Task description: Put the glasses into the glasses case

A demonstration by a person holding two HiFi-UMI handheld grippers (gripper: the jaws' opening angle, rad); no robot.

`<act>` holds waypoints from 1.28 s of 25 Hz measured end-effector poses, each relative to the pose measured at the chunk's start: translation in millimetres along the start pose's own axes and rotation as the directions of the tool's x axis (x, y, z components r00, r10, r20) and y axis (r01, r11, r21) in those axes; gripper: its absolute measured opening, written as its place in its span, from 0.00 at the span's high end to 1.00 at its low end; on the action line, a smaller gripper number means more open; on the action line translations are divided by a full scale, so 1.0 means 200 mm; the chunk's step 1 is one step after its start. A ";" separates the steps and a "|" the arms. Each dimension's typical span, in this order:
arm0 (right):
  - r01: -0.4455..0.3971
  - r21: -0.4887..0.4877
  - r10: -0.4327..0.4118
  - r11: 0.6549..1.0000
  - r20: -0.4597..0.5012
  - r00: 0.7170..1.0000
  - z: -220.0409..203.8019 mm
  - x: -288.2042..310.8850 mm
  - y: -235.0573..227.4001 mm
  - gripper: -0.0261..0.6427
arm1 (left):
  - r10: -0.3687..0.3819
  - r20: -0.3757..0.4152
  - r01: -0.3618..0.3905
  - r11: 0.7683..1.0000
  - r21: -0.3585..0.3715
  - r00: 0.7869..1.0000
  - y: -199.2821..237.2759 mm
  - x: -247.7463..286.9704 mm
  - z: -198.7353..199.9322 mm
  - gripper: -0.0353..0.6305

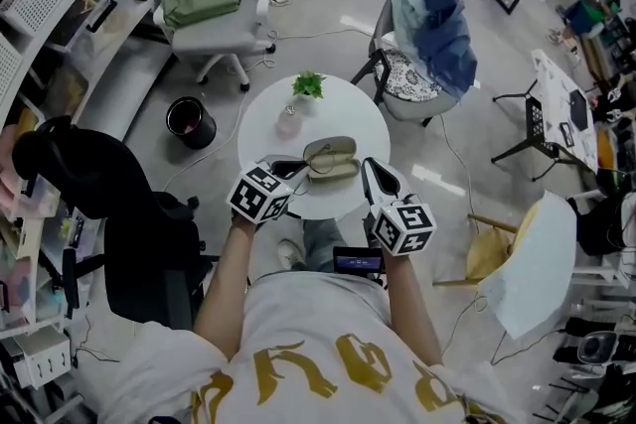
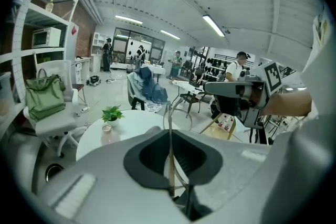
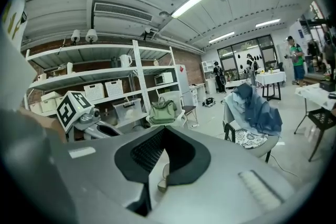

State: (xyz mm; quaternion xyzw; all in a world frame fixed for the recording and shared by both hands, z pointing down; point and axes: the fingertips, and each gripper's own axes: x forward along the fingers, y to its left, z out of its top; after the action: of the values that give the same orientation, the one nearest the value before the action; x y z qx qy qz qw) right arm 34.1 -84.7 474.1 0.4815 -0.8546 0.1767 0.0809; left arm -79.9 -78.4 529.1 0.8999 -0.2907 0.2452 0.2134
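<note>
Black chair (image 1: 94,204) stands on the left, with the black bin (image 1: 191,122) on the floor just off the round tabletop (image 1: 348,109), left side.

Left gripper (image 1: 291,171) is at the near-left rim and its fingers are clamped on the glasses (image 2: 169,136). In the left gripper view a thin gold bar of the frame stands upright in the clamp. A wire rim loop curves up and to the right past it, so the frame is held on edge, not flat. The glasses are barely readable from the head view.

Glasses case (image 1: 331,160) lies on the tabletop between the two grippers, toward the near edge. It is open, both halves showing. Its long axis runs side to side, and its left end is just beside the left fingertips.

Bare tabletop lies beyond the case. The only things there are the small plant (image 1: 308,86) and a pale item by it, both well apart from the case near the far rim.

Right gripper (image 1: 371,172) is at the near-right rim with its fingers together, nothing seen clamped. The case's right end shows just past them, but I cannot tell whether they touch.

A chair with blue clothes (image 1: 432,45) stands off the far-right rim.
</note>
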 end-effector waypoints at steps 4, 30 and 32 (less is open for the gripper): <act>-0.005 0.013 0.005 1.000 0.010 1.000 0.00 0.02 -0.02 0.92 | 0.002 -0.018 -0.002 1.000 -0.007 1.000 0.02 0.02 -0.02 0.92; 0.030 0.078 -0.018 0.997 -0.143 0.990 -0.23 0.24 -0.41 0.92 | -0.034 -0.276 0.058 0.995 0.077 0.961 0.18 0.51 -0.21 0.92; 0.030 0.076 -0.018 0.997 -0.160 0.987 -0.25 0.26 -0.42 0.92 | -0.041 -0.285 0.069 0.994 0.090 0.958 0.20 0.55 -0.22 0.92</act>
State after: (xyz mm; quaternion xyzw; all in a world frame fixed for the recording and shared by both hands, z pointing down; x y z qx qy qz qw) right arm 77.5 -146.3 555.3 0.4789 -0.8319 0.2469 0.1323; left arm -40.8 -131.2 636.6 0.8728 -0.2194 0.3794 0.2145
